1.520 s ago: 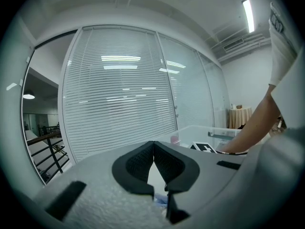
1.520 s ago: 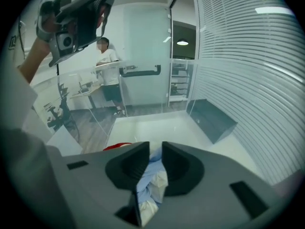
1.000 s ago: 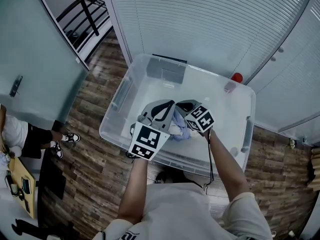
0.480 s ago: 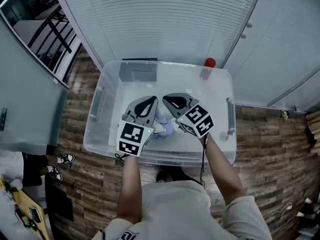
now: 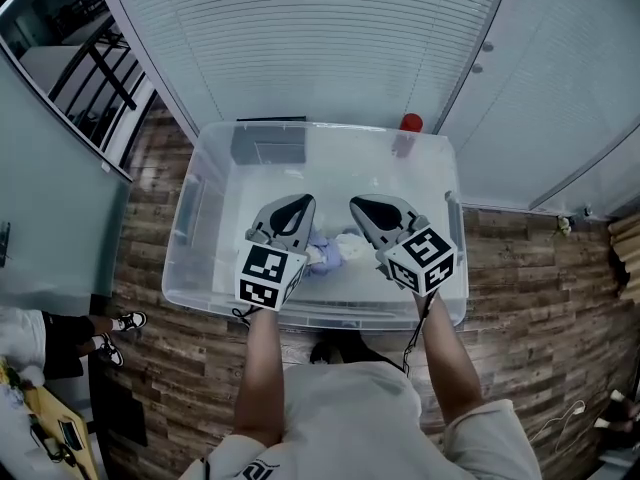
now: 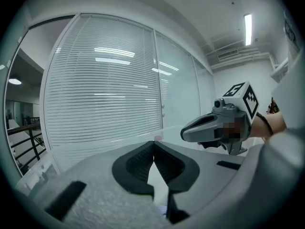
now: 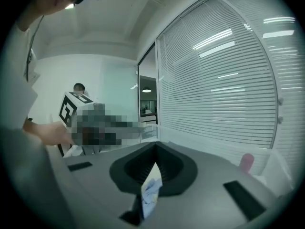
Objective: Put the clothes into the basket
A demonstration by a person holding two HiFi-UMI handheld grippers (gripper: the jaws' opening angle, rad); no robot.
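The basket (image 5: 196, 230) is sitting on the plank floor (image 5: 545, 273), its far side lying against the blinds (image 5: 320, 38). A small capped thing (image 5: 411, 122) is standing at the far rim, toward the right. Inside, near the front wall, the clothes (image 5: 338, 251) are lying stretched between the two grippers. The left gripper (image 5: 293, 212) is hanging over their left end and the right gripper (image 5: 371, 212) over their right end, each nipping an edge of them. A railing (image 5: 92, 76) is running behind and left of the basket. A bystander's shoes (image 5: 122, 322) are standing to the left, with a table (image 5: 45, 408) nearer still.
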